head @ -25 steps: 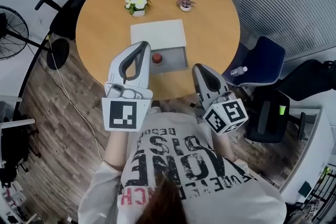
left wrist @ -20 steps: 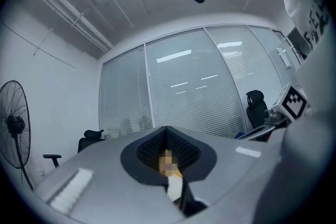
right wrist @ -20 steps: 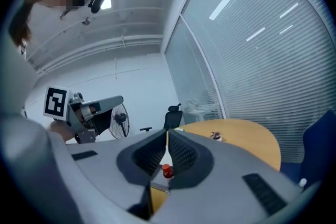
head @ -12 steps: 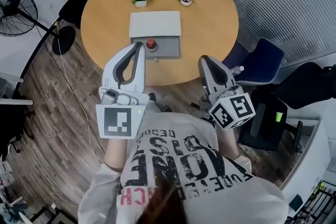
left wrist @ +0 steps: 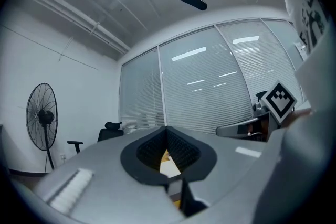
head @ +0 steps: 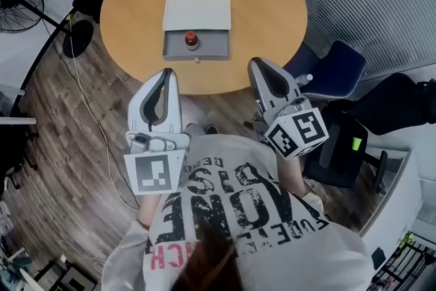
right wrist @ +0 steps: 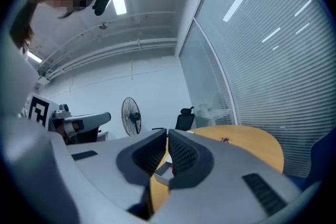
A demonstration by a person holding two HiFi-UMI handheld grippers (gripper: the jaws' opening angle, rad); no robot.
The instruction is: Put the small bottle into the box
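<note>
**A:** Where's the bottle?

**B:** The bottle (head: pixel 192 41) stands upright, red cap up, inside the open grey box (head: pixel 214 46), left of its middle, on the round table (head: pixel 272 17). By my reading it is already home.

**A:** And the tongs?

**B:** The left gripper (head: pixel 167 73) and right gripper (head: pixel 257 65) both have their jaws together with nothing between them. Both sit off the table's near edge, well apart from the box.

**A:** So how should the step be handled?

**B:** I'd judge it's only a matter of staying clear, with the tips kept off the table rim so nothing jolts the box. If the box must be closed, push slow and square, since that bottle looks easy to topple.

**A:** Anything unclear?

**B:** The pale slab (head: pixel 197 13) on the far side could be a lid or the box's body; I can't say. There's a tiny speck at the near rim I can't identify. The gripper views show only a sliver of table past the jaws — no bottle.
</note>
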